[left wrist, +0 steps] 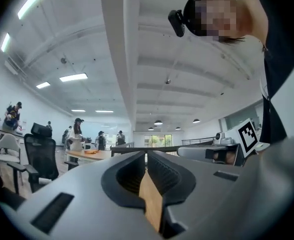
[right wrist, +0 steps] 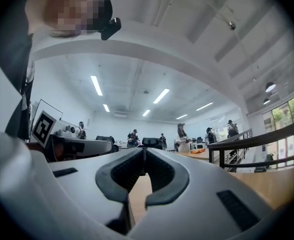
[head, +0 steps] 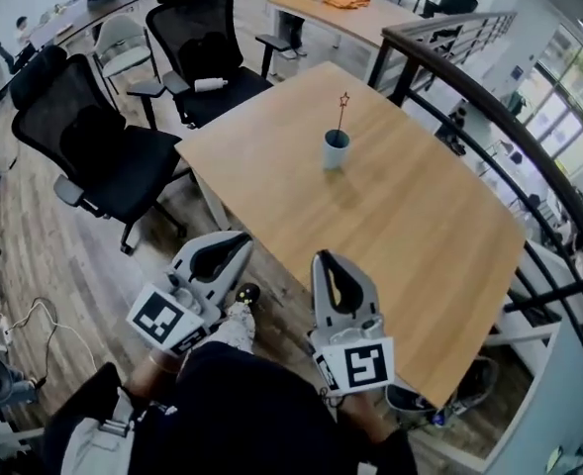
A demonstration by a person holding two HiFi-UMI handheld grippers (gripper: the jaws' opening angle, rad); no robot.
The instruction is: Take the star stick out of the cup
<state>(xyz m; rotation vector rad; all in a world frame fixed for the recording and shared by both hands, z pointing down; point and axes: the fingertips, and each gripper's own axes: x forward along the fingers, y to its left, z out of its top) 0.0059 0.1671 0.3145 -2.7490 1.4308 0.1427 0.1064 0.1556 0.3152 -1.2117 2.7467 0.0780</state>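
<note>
The cylindrical pale blue-grey cup [head: 336,150] stands upright near the middle of the smooth wood-grain table [head: 420,226]. The thin star stick [head: 341,114] rises from the cup and carries a small star outline on top. The left gripper [head: 234,240] and the right gripper [head: 326,261] have grey shells with ribbed black pads [left wrist: 161,170]. Both have their jaws together with nothing between them. Both are at the table's near edge, well apart from the cup.
</note>
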